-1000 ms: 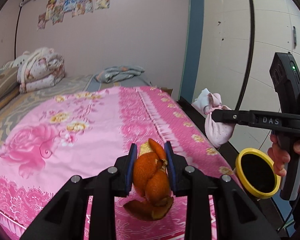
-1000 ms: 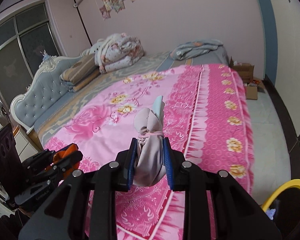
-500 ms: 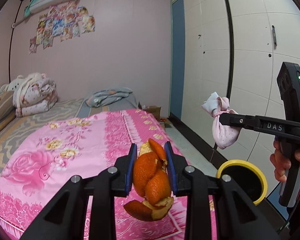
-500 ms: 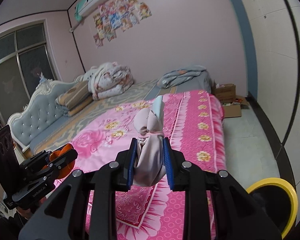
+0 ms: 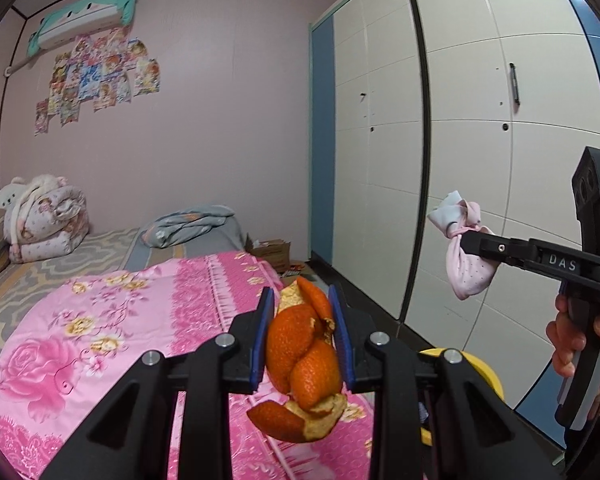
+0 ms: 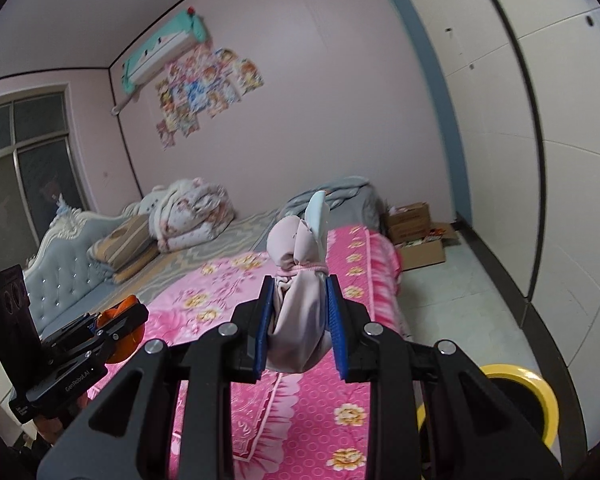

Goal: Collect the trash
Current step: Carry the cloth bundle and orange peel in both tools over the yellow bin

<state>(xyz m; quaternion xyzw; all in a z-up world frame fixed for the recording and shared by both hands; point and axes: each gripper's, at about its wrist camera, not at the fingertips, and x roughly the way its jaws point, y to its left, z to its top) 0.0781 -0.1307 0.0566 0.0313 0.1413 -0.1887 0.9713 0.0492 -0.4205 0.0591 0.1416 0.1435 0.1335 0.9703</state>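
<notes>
Orange peel, pebbled on the outside and pale and pithy within, is clamped between the blue pads of the left gripper; a loose curl of it hangs below the black plastic fingers, up in the air above the near right corner of the bed. The right gripper is likewise clenched, its blue pads squeezing a soft pink cloth bundle, tied at the neck with a thin band so that it bulges like a small pouch, with a pale blue flap poking out of the top. From the left camera that bundle shows fine dots on its fabric and hangs from the black jaws in front of the wardrobe. A bare hand grips the right tool's handle.

Below and to the right of both tools sits a round bin with a glossy yellow rim and a dark inside, on the pale floor beside the bed's right edge. The bed wears a bright pink floral cover, smooth and flat. At its far end lie a rolled, flower-printed quilt and a crumpled grey-blue blanket. Open cardboard boxes stand on the floor by the far wall, under colourful stickers.
</notes>
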